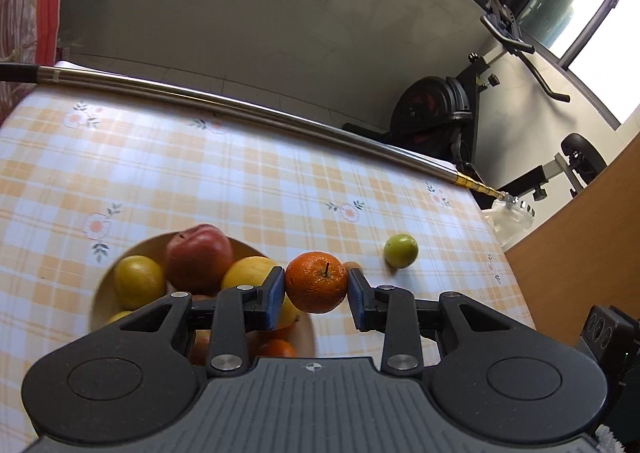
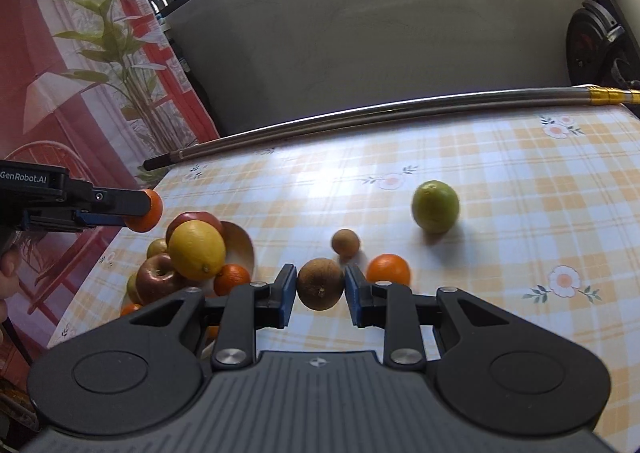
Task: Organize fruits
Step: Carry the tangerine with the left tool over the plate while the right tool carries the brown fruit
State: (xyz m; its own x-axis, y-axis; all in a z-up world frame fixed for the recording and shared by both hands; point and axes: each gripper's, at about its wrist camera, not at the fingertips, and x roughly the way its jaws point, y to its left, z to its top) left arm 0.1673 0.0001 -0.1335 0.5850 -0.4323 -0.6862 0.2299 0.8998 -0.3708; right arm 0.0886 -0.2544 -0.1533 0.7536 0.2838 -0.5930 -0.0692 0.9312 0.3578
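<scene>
My left gripper [image 1: 316, 289] is shut on an orange mandarin [image 1: 316, 282] and holds it above the right rim of the wooden bowl [image 1: 105, 285]. The bowl holds a red apple [image 1: 199, 258], lemons [image 1: 138, 280] and other oranges. In the right wrist view the left gripper [image 2: 140, 211] shows with the mandarin [image 2: 149, 212] above the bowl [image 2: 242, 243]. My right gripper [image 2: 320, 289] is shut on a brown kiwi [image 2: 320, 284]. A smaller brown fruit [image 2: 345, 243], an orange [image 2: 388, 270] and a green lime [image 2: 435, 206] lie on the cloth.
The table has an orange plaid cloth [image 1: 240, 181]. A long metal pole [image 1: 224, 101] lies along its far edge. An exercise bike [image 1: 448, 109] stands behind the right end. The lime [image 1: 401, 250] lies near the table's right edge.
</scene>
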